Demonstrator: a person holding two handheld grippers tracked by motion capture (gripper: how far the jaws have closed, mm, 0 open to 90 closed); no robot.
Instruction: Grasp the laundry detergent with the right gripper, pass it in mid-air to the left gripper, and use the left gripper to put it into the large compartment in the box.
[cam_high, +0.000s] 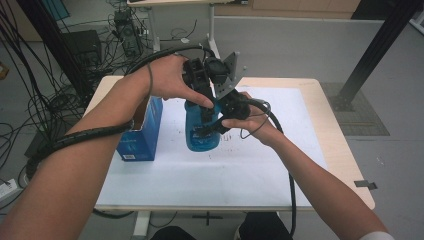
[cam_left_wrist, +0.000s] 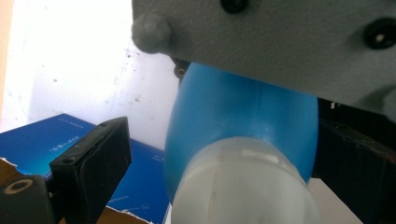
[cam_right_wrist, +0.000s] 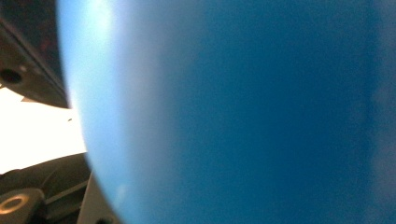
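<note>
1. Nearest, both forearms are coming in from the bottom of the high view and meeting over the middle of the white-covered table, the left one wrapped by a spiralled cable.
2. Just beyond, the right gripper is clamping the side of the blue bottle; its jaws are as closed as the bottle's body allows, and in the right gripper view the blue wall is pressing right up against the camera.
3. Meanwhile the right hand is lying roughly level, wrist bent inward, steadying the bottle upright on the sheet.
4. Above it, the left gripper is coming down onto the top of the bottle, the left hand arching over it with fingers curled around the body.
5. Seen from the left gripper view, the whitish cap is sitting between the two black jaws; one jaw is standing apart from the cap, the other is too dark to judge, so I cannot tell whether this gripper is pinching.
6. Judging by this, the step in hand looks like working the cap while the bottle is braced; the next move probably calls for a firm pinch on the cap and a twist, with the right grip not slipping.
7. Farther left, a blue box is standing just beside the bottle.
</note>
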